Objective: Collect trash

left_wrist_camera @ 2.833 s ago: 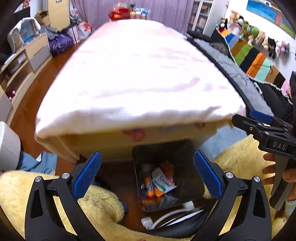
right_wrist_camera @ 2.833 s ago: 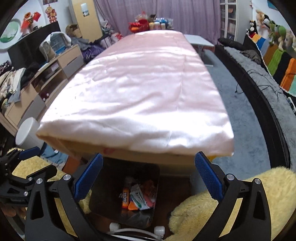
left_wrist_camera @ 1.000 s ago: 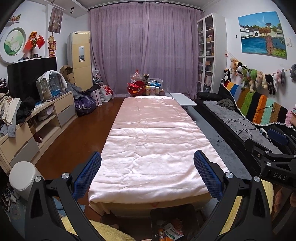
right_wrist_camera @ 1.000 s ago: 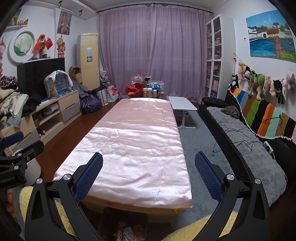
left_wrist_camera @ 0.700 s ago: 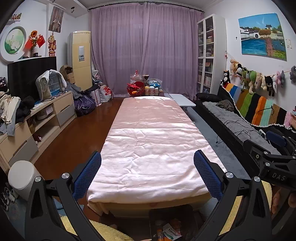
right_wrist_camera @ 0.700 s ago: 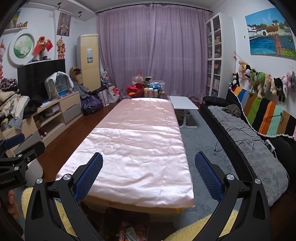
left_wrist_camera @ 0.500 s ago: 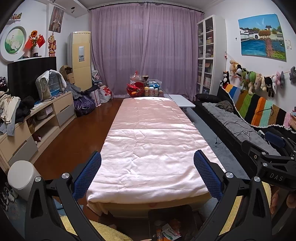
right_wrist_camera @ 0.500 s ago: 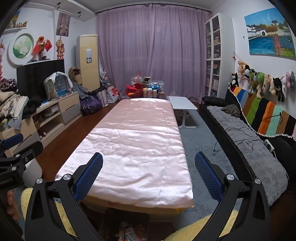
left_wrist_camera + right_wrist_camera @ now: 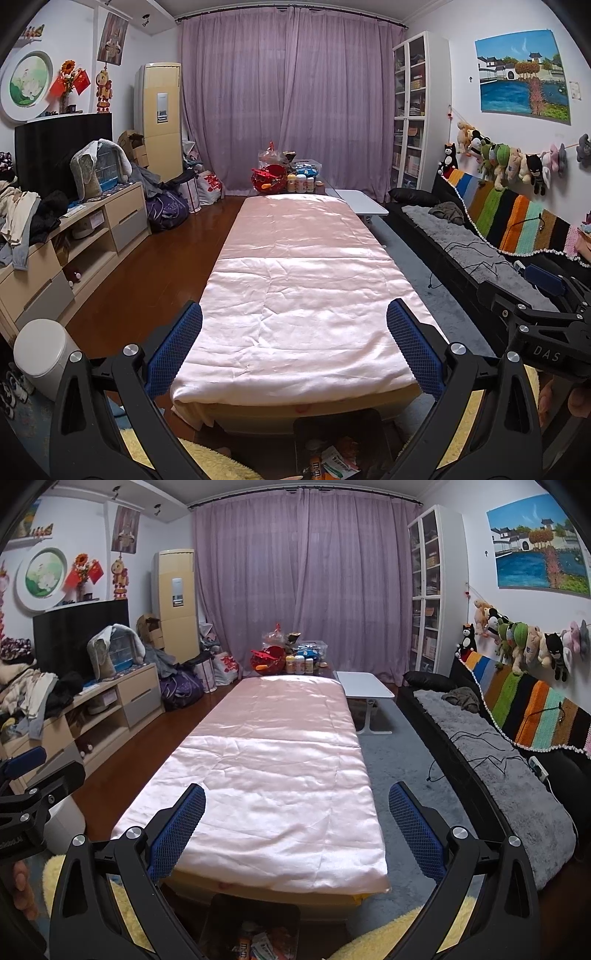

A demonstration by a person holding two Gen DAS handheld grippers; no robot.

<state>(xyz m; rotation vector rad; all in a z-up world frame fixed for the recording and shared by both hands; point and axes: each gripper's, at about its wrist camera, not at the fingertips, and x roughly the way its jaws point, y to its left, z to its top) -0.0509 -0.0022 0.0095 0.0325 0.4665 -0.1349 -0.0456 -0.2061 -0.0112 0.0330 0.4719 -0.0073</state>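
A black bin (image 9: 306,424) stands on the floor at the near end of the long table, with wrappers (image 9: 334,463) and an orange tube inside. It also shows in the right wrist view (image 9: 225,915), with the wrappers (image 9: 260,945) in it. My left gripper (image 9: 293,343) is open and empty, held level above the bin. My right gripper (image 9: 297,819) is open and empty beside it. The pink cloth on the table (image 9: 295,288) lies bare in front of both.
A fluffy yellow rug (image 9: 399,934) lies by the bin. A white bin (image 9: 40,354) stands at the left, a TV cabinet (image 9: 74,236) along the left wall, a black sofa (image 9: 498,775) on the right. Bottles and a red basket (image 9: 273,177) crowd the table's far end.
Both grippers have tilted up from looking down into the bin to looking level along the table. In the last half second they barely move. Both stay open.
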